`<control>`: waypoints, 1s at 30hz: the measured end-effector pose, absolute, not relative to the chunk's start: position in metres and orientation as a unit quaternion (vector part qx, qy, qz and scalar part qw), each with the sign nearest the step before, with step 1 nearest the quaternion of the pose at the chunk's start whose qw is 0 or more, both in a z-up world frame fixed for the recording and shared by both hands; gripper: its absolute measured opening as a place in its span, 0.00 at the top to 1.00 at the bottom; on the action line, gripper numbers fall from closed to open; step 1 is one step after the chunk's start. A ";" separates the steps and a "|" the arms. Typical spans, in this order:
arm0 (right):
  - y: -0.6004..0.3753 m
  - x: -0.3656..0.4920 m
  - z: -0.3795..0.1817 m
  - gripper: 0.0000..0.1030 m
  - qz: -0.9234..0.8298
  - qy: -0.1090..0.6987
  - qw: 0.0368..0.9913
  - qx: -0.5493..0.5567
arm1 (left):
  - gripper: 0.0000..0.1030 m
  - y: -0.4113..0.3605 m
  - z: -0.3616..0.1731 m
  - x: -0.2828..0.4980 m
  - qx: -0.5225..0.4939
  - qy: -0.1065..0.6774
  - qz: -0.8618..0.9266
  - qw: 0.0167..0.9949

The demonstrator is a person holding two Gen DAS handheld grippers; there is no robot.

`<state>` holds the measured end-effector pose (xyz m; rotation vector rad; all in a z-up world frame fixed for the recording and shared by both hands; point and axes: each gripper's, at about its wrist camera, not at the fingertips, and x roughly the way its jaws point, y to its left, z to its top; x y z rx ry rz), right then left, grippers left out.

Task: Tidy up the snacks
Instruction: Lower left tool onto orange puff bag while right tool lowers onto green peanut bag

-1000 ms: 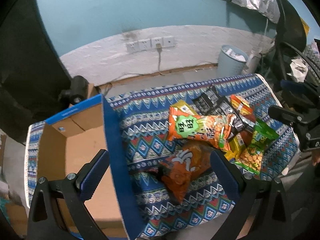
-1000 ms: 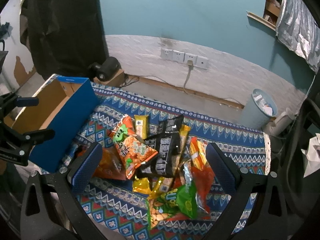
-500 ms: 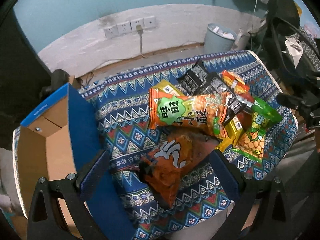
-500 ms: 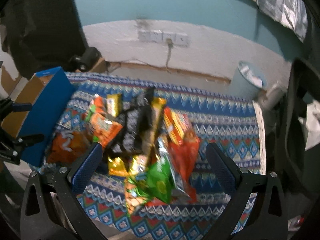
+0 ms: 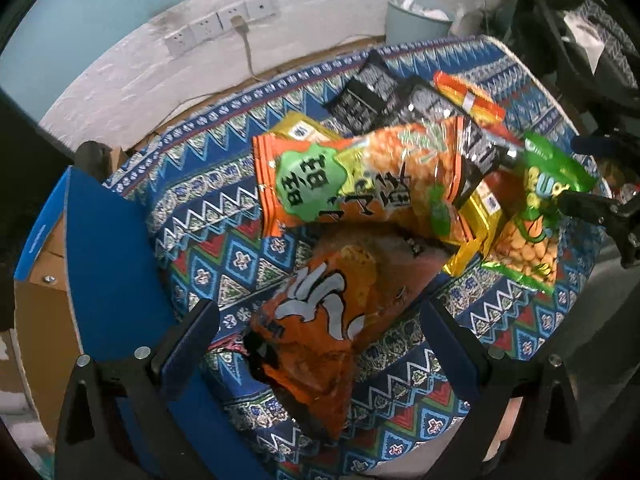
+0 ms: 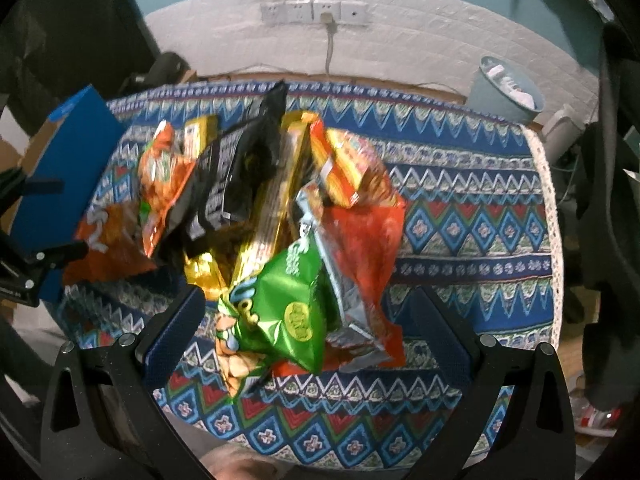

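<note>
A heap of snack bags lies on a patterned cloth [image 5: 208, 216]. My left gripper [image 5: 320, 324] is open, its fingers either side of a dark orange chip bag [image 5: 320, 320]. Behind that bag lies an orange bag with a green label [image 5: 352, 180], then black packets [image 5: 372, 96]. My right gripper [image 6: 308, 320] is open around a green bag [image 6: 284, 300] at the front of the heap, with a red bag [image 6: 360, 240] beside it. An open blue cardboard box [image 5: 100, 260] stands left of the snacks.
A light blue waste bin [image 6: 504, 88] stands on the floor behind the table, under wall sockets [image 6: 312, 12] with a cable. A black chair [image 5: 580, 32] is at the right. The cloth's right half [image 6: 480, 208] has no snacks on it.
Both grippers have dropped lower and closer to the heap. The left now straddles the dark orange bag, the right straddles the green bag. Both stay open.
</note>
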<state>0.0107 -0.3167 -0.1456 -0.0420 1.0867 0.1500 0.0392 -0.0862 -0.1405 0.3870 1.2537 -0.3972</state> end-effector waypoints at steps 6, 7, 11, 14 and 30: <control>-0.309 0.013 -0.158 0.03 0.078 0.525 0.847 -0.034 | 0.02 -0.095 -0.161 0.043 0.196 0.594 -0.184 0.758; -0.308 0.014 -0.160 0.03 0.078 0.527 0.845 -0.034 | 0.02 -0.097 -0.164 0.043 0.199 0.596 -0.184 0.756; -0.302 0.019 -0.171 0.08 0.078 0.539 0.838 -0.046 | 0.02 -0.105 -0.179 0.044 0.217 0.604 -0.184 0.745; -0.298 0.022 -0.178 0.13 0.082 0.541 0.835 -0.048 | 0.02 -0.110 -0.189 0.044 0.228 0.607 -0.181 0.739; -0.284 0.024 -0.168 0.53 0.104 0.514 0.850 -0.049 | 0.42 -0.111 -0.185 0.021 0.186 0.596 -0.218 0.750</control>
